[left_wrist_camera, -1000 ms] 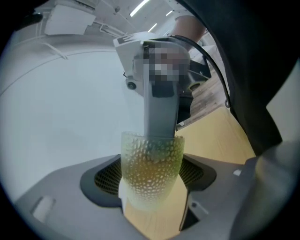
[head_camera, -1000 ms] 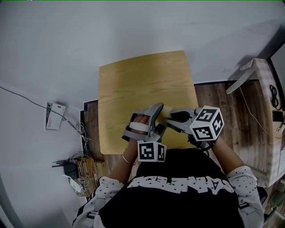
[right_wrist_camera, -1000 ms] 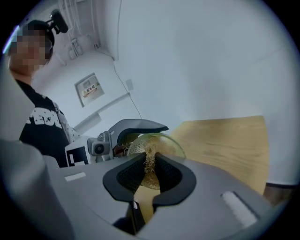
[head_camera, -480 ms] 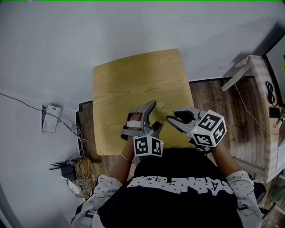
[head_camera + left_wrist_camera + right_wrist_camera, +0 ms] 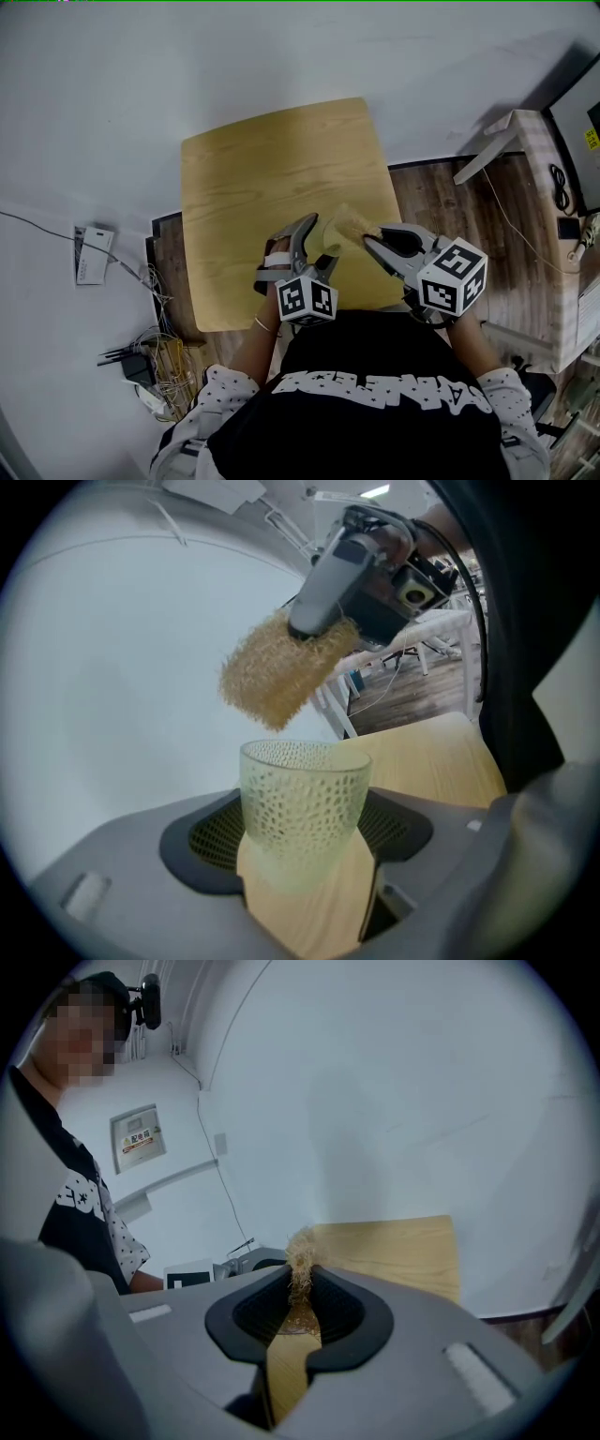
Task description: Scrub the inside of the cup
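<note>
Left gripper clamps the mesh-patterned cup upright over the wooden table; right gripper pinches the loofah pad just above the rim, not in yet. Best to centre it over the mouth, push down, then twist

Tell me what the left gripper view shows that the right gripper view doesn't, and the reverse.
Left gripper view only: the patterned cup held in the left gripper, with the scrubber outside it. Right gripper view only: the person's shirt and a wall sign. Both: the scrubber pinched in the right gripper, and the wooden table.
</note>
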A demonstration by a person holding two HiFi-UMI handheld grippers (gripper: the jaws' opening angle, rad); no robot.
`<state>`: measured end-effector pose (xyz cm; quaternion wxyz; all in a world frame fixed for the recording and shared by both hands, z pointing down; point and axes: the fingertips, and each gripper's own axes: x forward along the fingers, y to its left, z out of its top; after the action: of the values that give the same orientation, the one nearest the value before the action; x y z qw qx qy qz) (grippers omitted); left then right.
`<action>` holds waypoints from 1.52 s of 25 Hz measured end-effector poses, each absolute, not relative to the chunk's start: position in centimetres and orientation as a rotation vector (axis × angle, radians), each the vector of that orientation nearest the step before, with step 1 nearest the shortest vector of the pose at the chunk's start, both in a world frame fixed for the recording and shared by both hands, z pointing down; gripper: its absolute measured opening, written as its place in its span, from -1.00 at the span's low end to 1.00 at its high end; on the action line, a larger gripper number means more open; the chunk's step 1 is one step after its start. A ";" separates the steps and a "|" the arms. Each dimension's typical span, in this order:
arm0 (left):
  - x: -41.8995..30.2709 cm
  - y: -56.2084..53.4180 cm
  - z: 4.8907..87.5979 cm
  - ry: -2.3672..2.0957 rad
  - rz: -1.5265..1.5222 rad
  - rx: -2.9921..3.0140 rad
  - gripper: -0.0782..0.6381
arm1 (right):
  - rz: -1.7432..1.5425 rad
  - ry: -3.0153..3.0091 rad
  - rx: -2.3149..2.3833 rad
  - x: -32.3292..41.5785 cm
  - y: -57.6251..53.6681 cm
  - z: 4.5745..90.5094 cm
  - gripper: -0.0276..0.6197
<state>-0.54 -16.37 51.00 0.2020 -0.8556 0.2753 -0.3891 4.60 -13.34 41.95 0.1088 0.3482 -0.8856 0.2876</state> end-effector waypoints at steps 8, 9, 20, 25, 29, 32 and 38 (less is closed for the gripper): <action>-0.4 -16.6 55.0 0.754 -1.119 -2.532 0.26 | 0.882 -2.514 1.152 6.2 -13.0 43.0 -0.69; -0.3 -16.6 55.2 0.751 -1.119 -2.543 0.26 | 0.888 -2.506 1.166 6.3 -13.0 43.1 -0.69; 0.9 -17.5 57.1 0.687 -1.071 -2.646 0.26 | 0.905 -2.461 1.277 6.9 -13.5 43.6 -0.68; 1.1 -17.6 57.6 0.663 -1.068 -2.687 0.26 | 0.925 -2.436 1.315 7.1 -13.6 43.9 -0.68; 1.2 -17.6 58.0 0.630 -1.070 -2.714 0.26 | 0.928 -2.421 1.338 7.2 -13.9 44.0 -0.68; 1.4 -17.5 58.1 0.610 -1.059 -2.724 0.26 | 0.929 -2.411 1.347 7.1 -13.9 44.2 -0.68; 1.0 -17.6 58.1 0.651 -1.055 -2.756 0.26 | 0.921 -2.406 1.340 6.9 -13.8 44.4 -0.68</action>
<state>0.96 -17.60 58.11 0.0595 -0.9103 0.2152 -0.3485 6.94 -13.77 44.39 0.1186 0.4583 -0.8227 0.3148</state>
